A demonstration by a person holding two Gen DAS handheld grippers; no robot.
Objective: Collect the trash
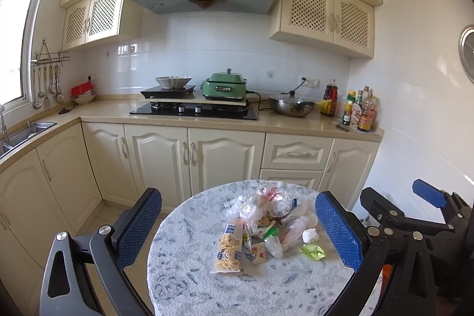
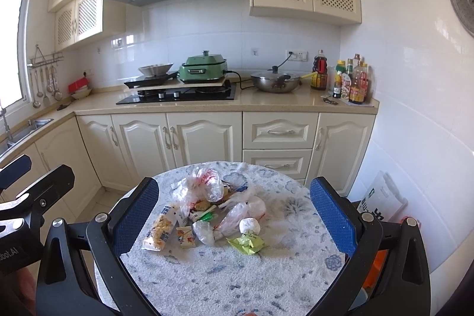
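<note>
A pile of trash [image 1: 263, 224] lies on a round table [image 1: 207, 286] with a blue-and-white patterned cloth; it also shows in the right wrist view [image 2: 213, 209]. It holds crumpled clear plastic bags [image 2: 207, 182], a snack packet [image 2: 160, 227], a small carton [image 2: 185, 236], a white paper ball [image 2: 249, 225] and a green wrapper [image 2: 247, 243]. My left gripper [image 1: 237, 227] is open and empty, above the near side of the table. My right gripper [image 2: 234, 218] is open and empty too, its fingers either side of the pile, not touching it.
Cream kitchen cabinets [image 1: 177, 156] and a counter with a hob [image 1: 195, 110], a green cooker [image 1: 225, 86], a wok [image 1: 291, 105] and bottles [image 1: 360, 111] stand behind the table. A sink [image 1: 26, 132] is at the left. A white bag [image 2: 382, 197] leans on the right wall.
</note>
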